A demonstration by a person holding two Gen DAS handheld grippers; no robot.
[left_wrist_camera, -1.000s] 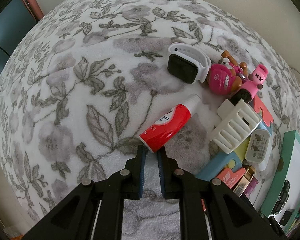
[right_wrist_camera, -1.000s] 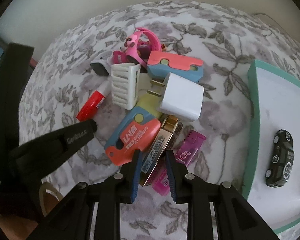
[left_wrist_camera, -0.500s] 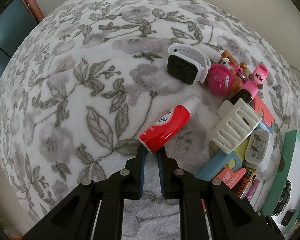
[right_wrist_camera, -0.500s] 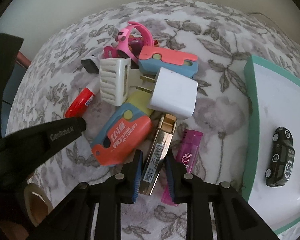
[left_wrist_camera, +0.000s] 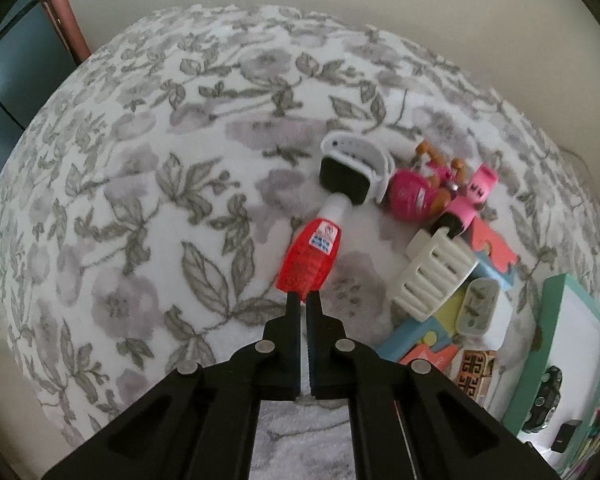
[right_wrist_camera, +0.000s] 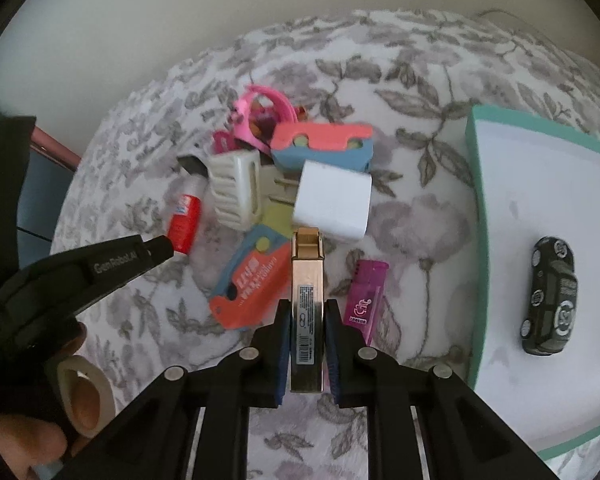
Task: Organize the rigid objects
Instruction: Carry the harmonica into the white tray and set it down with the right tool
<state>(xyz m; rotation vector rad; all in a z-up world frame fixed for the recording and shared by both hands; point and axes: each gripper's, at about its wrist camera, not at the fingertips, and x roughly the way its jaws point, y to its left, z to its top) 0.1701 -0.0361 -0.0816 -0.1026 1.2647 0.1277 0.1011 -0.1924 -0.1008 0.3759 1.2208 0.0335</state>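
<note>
Left wrist view: the left tool (left_wrist_camera: 304, 300) sits at lower centre, its jaws pressed together on the flat bottom edge of a red tube (left_wrist_camera: 310, 258) with a white cap, which points up the frame toward a white smartwatch (left_wrist_camera: 354, 164). Both lie over a grey floral blanket (left_wrist_camera: 140, 200). To the right, a cream hair claw (left_wrist_camera: 432, 276) rests against a pink figure toy (left_wrist_camera: 420, 196), with a white charger plug (left_wrist_camera: 478, 306) just below it. A teal-rimmed tray (left_wrist_camera: 556, 320) runs along the right edge.

Right wrist view: the right tool (right_wrist_camera: 306, 328) at lower centre pinches a gold lighter (right_wrist_camera: 307, 300) by its sides, the lighter standing lengthwise up the frame. Just left of it lies an orange and blue utility knife (right_wrist_camera: 248, 280); just right, a purple lighter (right_wrist_camera: 366, 296). Above sits the white charger plug (right_wrist_camera: 332, 206), the cream hair claw (right_wrist_camera: 236, 188) and a second orange and blue cutter (right_wrist_camera: 324, 144). The red tube (right_wrist_camera: 185, 222) shows at centre left, at the tip of the left tool (right_wrist_camera: 168, 246). On the teal-rimmed tray (right_wrist_camera: 476, 216) at right sits a dark toy car (right_wrist_camera: 550, 296). A hand (right_wrist_camera: 32, 436) grips the left tool's handle in the lower left corner.
</note>
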